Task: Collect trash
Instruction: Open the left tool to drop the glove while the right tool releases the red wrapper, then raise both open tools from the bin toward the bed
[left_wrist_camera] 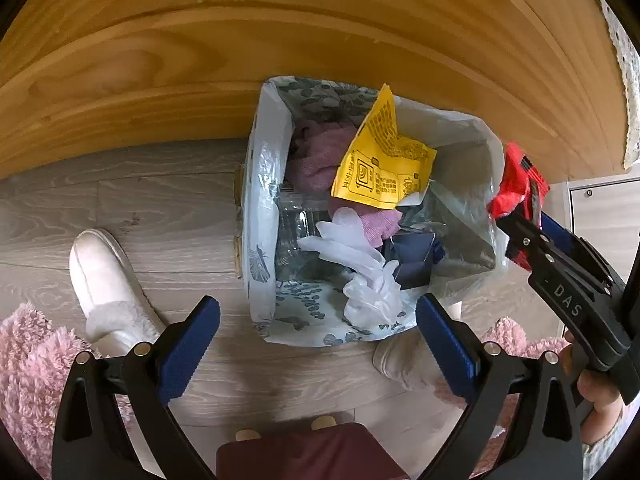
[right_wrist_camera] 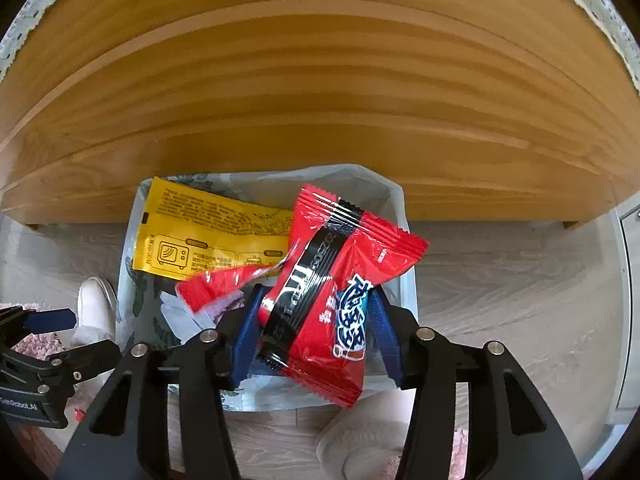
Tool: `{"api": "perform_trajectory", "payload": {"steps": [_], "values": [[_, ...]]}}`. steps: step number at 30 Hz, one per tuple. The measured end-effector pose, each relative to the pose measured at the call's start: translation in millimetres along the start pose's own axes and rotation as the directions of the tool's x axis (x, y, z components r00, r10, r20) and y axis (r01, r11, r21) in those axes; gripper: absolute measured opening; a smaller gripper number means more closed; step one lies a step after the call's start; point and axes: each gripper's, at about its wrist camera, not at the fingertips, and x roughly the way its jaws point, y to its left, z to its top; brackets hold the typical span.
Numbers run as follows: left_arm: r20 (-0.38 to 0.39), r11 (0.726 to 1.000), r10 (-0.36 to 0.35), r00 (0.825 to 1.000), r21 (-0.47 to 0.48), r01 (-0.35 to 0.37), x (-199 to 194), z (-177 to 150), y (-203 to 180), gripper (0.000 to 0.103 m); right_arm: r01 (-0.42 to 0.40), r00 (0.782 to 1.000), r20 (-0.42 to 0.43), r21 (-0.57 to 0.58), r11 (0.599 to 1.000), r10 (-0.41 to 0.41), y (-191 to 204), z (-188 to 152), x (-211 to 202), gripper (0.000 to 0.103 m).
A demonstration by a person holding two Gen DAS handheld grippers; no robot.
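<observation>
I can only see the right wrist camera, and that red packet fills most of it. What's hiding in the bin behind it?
Observer: The left wrist view shows a dark blue carton down in the bin, beside a white glove.
Operator: Is the red packet actually over the bin?
Observer: The red packet hangs at the right rim of the bin liner, not over the middle.
Operator: And the other grabber thing?
Observer: The left gripper is open and holds nothing.
</observation>
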Motion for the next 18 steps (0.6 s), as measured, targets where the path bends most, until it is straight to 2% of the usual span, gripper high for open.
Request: {"api": "perform_trajectory", "payload": {"steps": [6, 10, 18], "values": [[0.005, 1.0, 0.003, 1.0, -0.021, -0.003, -1.2, 0.8, 5.0, 0.095, 0.001, 1.0, -0.003, -0.023, 1.0, -0.001, 4.1, 0.4, 0.6, 0.087], [0.007, 1.0, 0.011, 1.0, -0.012, -0.011, -2.2, 0.9, 4.1, 0.095, 0.029, 1.0, -0.004, -0.035, 0.999, -0.029, 5.5, 2.4, 3.6, 0.095], [0.014, 1.0, 0.017, 1.0, -0.006, -0.017, -2.9, 0.1, 2.3, 0.095, 0.053, 0.999, 0.004, -0.073, 0.996, -0.053, 9.2, 1.8, 4.4, 0.095]]}}
